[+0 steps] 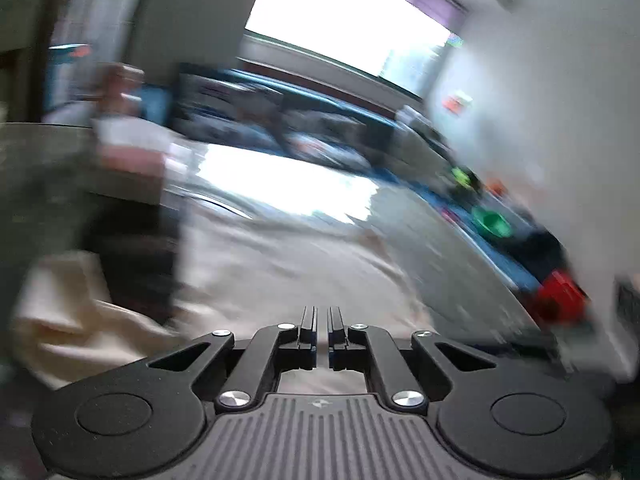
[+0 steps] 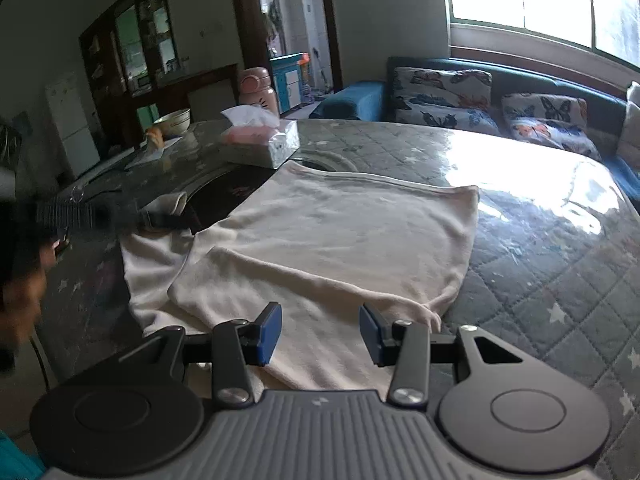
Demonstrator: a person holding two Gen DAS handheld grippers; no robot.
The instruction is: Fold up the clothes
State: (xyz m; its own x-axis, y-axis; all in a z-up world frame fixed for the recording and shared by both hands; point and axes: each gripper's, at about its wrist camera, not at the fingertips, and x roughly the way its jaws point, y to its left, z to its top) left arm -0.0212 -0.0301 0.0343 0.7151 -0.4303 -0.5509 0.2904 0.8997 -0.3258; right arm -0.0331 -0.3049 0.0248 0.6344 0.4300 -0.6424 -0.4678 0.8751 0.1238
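Right jaws wide, low over cream garment (image 2: pixel 320 240); left jaws shut, pic blurred.

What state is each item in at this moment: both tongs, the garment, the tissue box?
Left tongs: shut, nothing visibly between them; view motion-blurred.
Right tongs: open, empty, above the garment's near edge.
Cream garment: lying on the table, partly folded, one layer over another.
Tissue box: open, a tissue sticking out.
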